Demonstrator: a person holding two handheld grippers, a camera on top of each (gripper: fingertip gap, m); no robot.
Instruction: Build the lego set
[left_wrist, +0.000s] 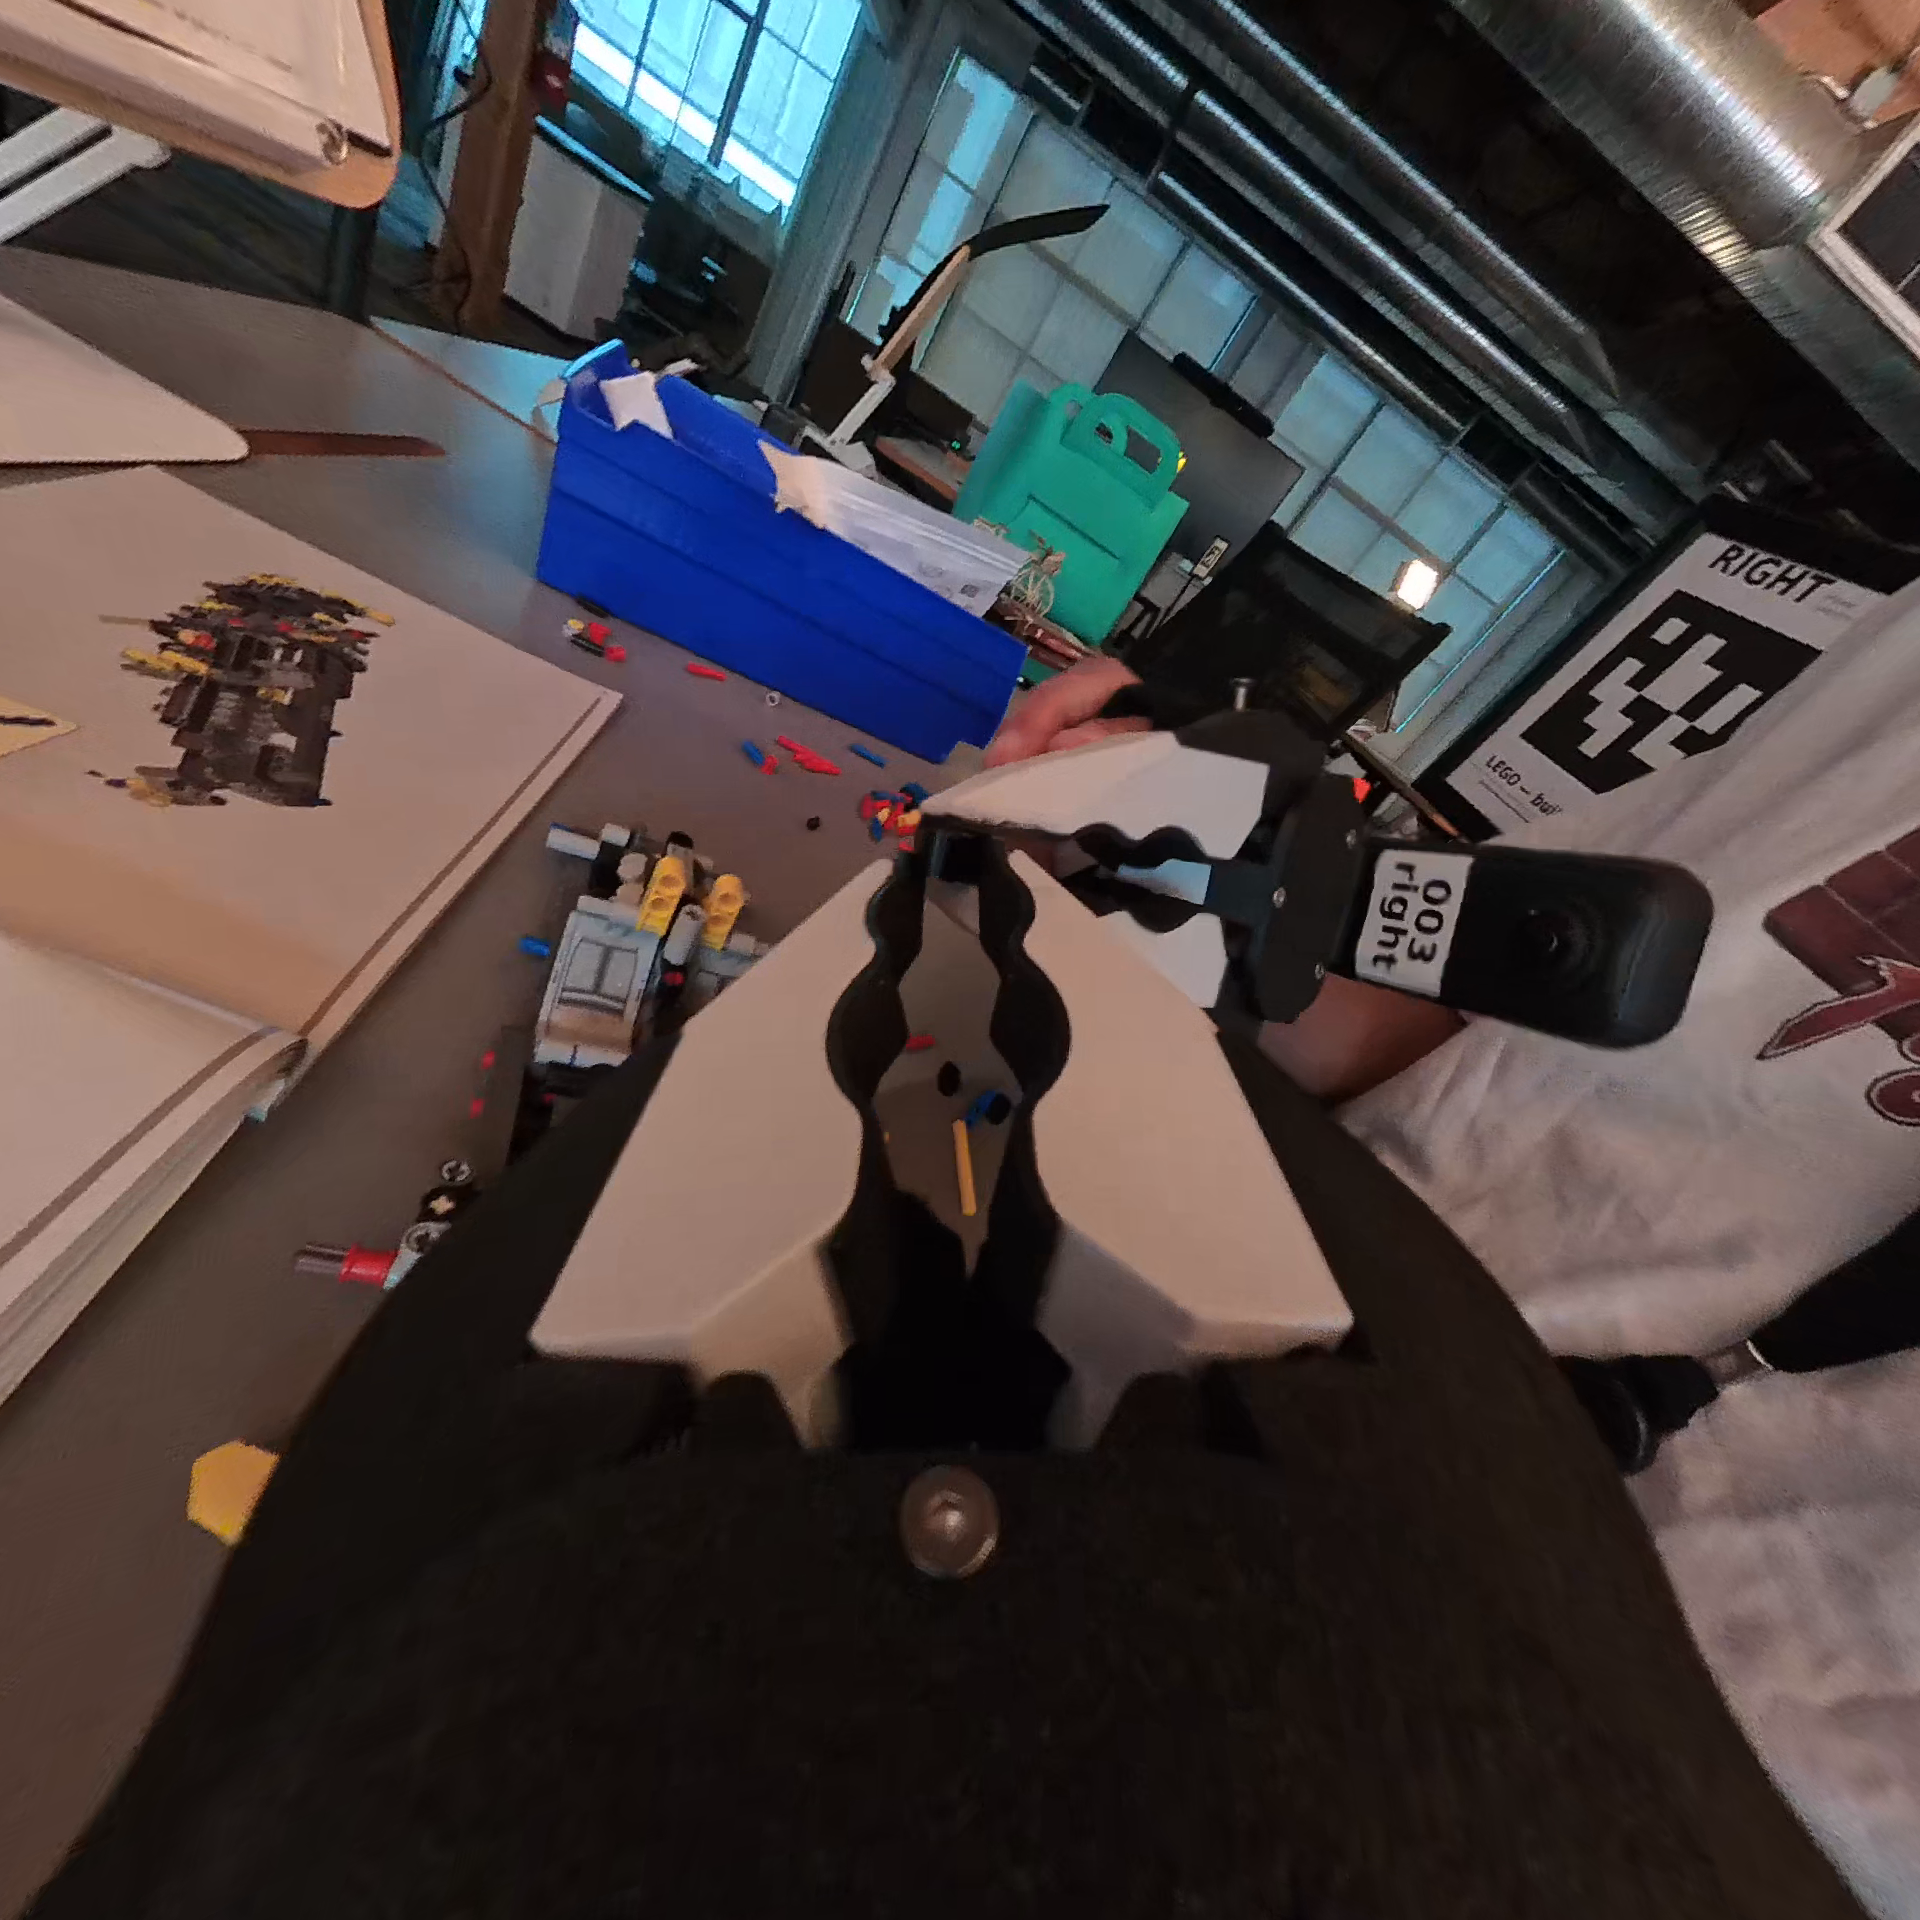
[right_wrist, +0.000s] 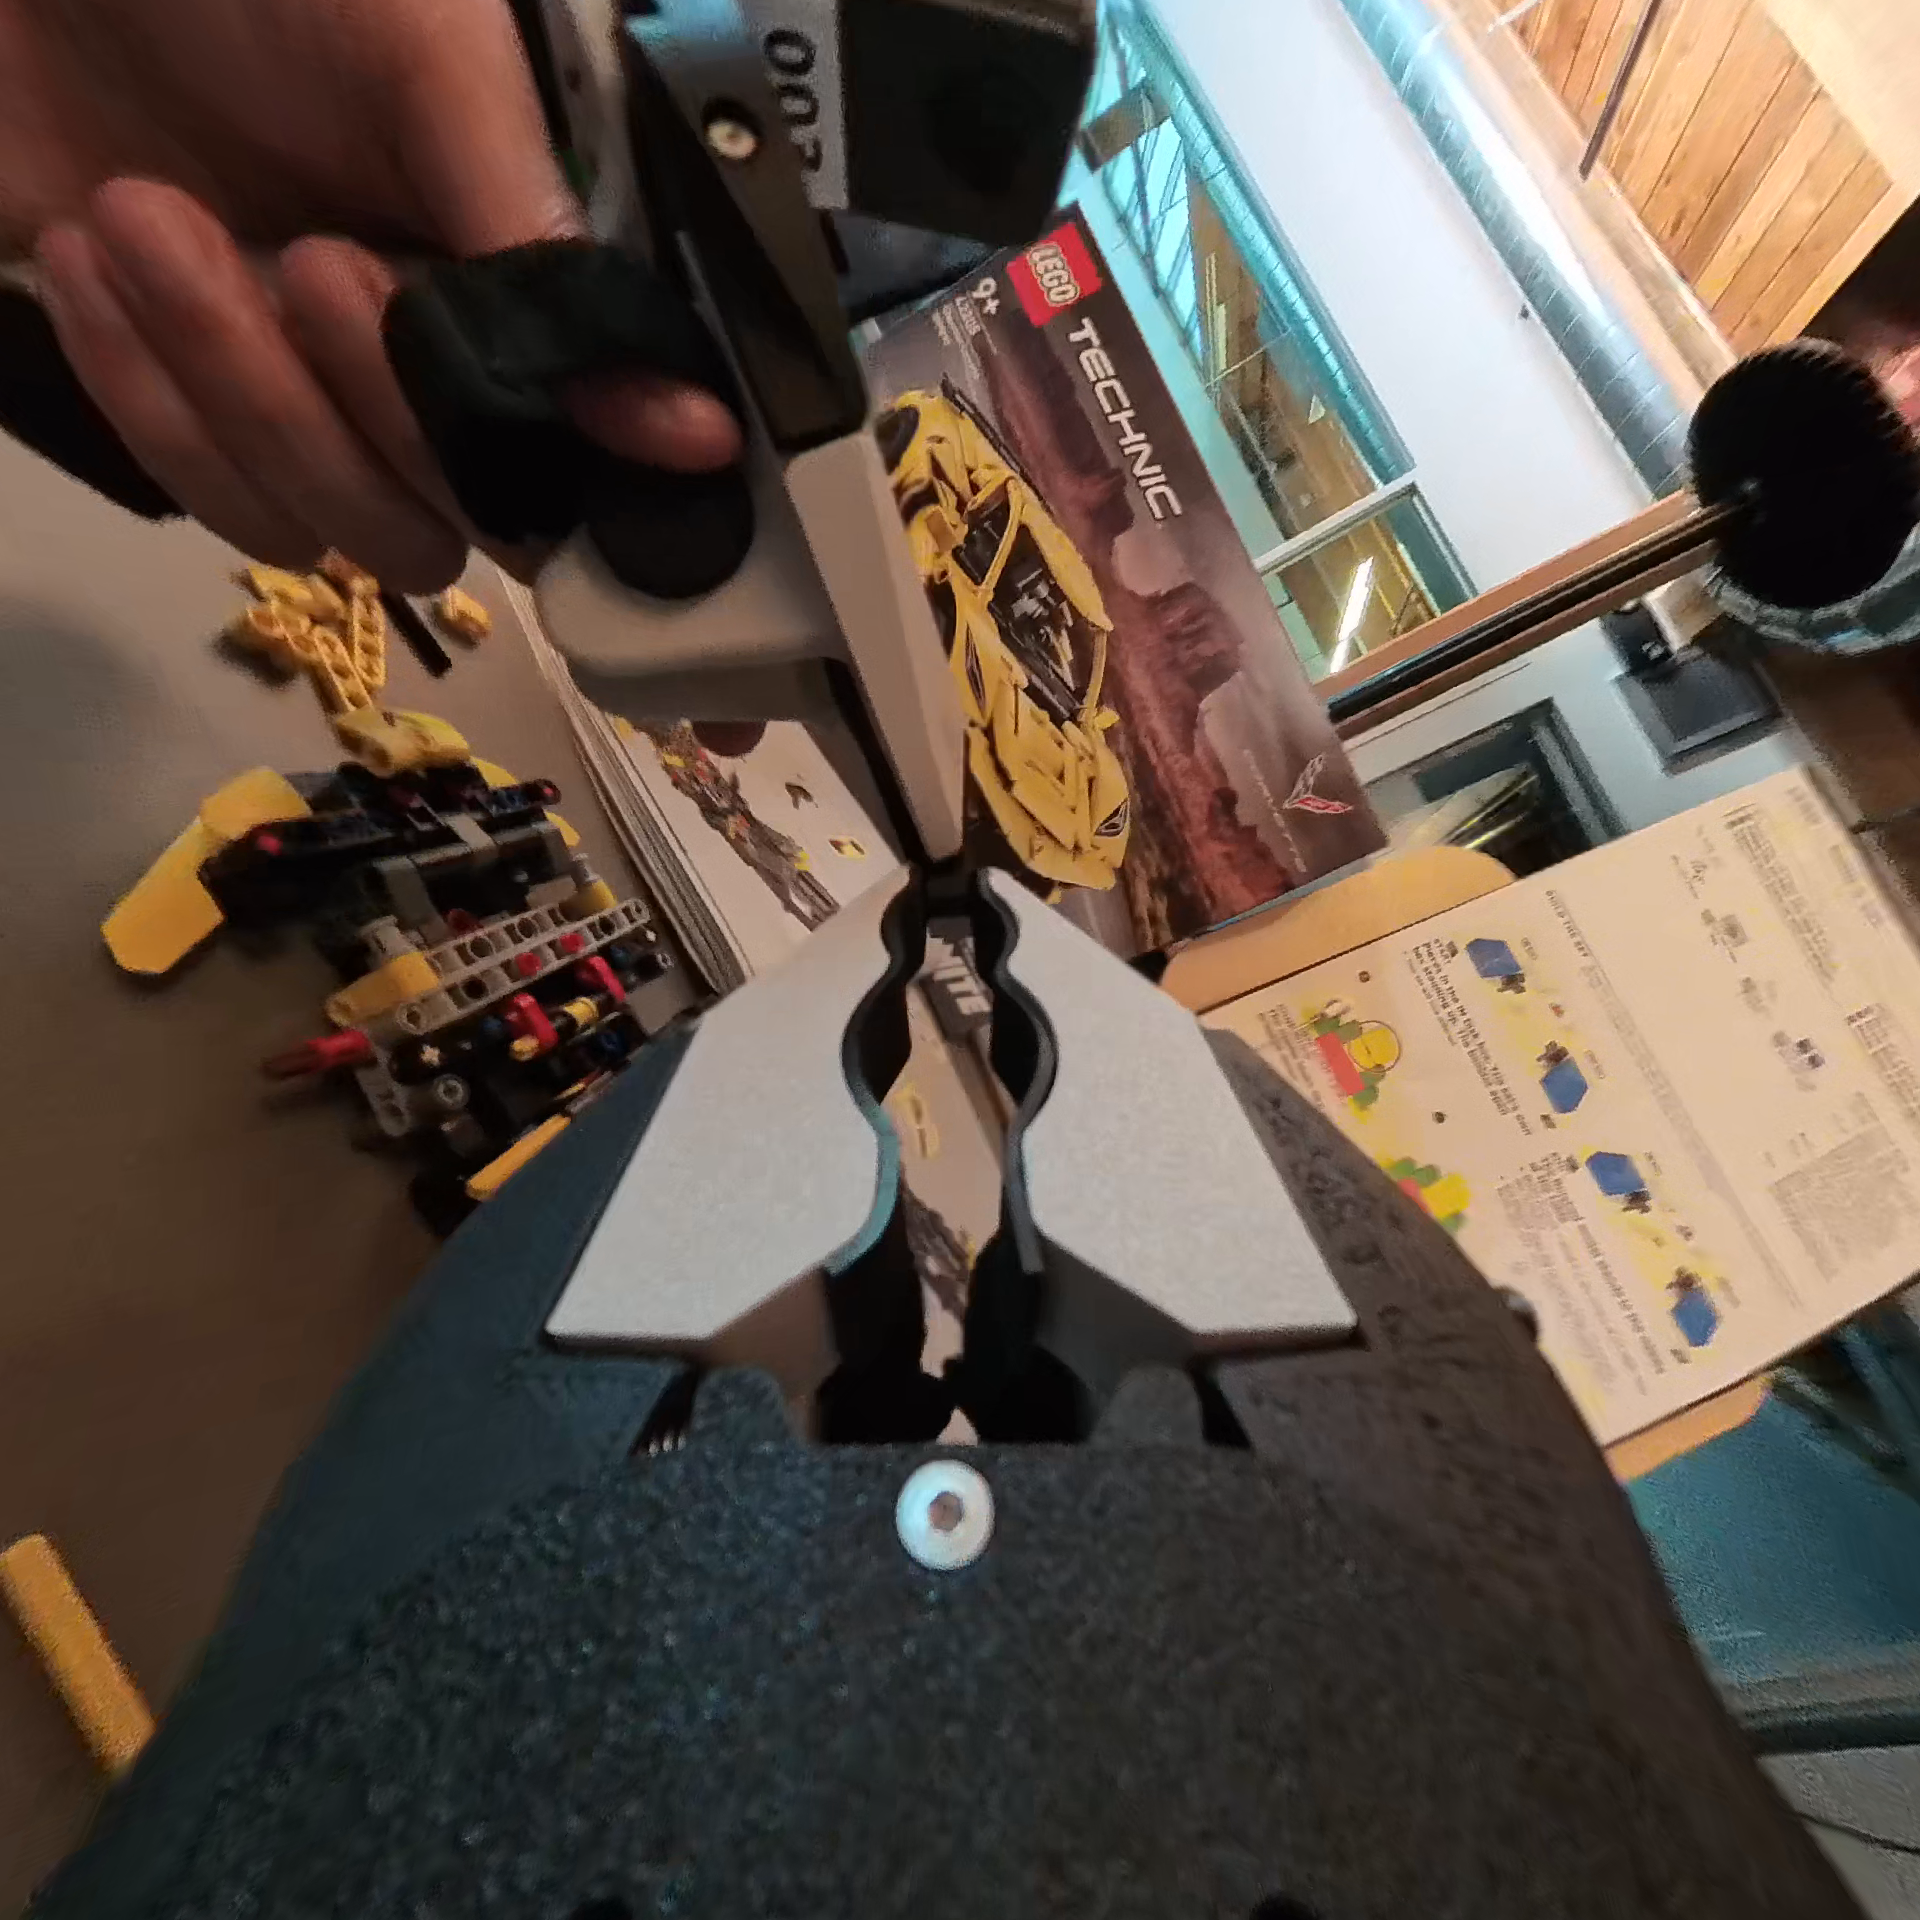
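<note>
My left gripper and right gripper meet tip to tip above the table, each nearly closed on the same small black Lego piece, which also shows in the right wrist view. The right gripper enters the left wrist view from the right. The left gripper comes down from the top of the right wrist view, held by a hand. The part-built black, grey and yellow car model lies on the table to the left. A smaller white and yellow sub-assembly lies below the grippers.
An open instruction booklet lies at the left. A blue bin stands behind loose red and blue pins. The set's box stands upright beyond a printed sheet. Yellow parts are piled near the model. Only a small space, under 4 cm, lies between the two pairs of fingers.
</note>
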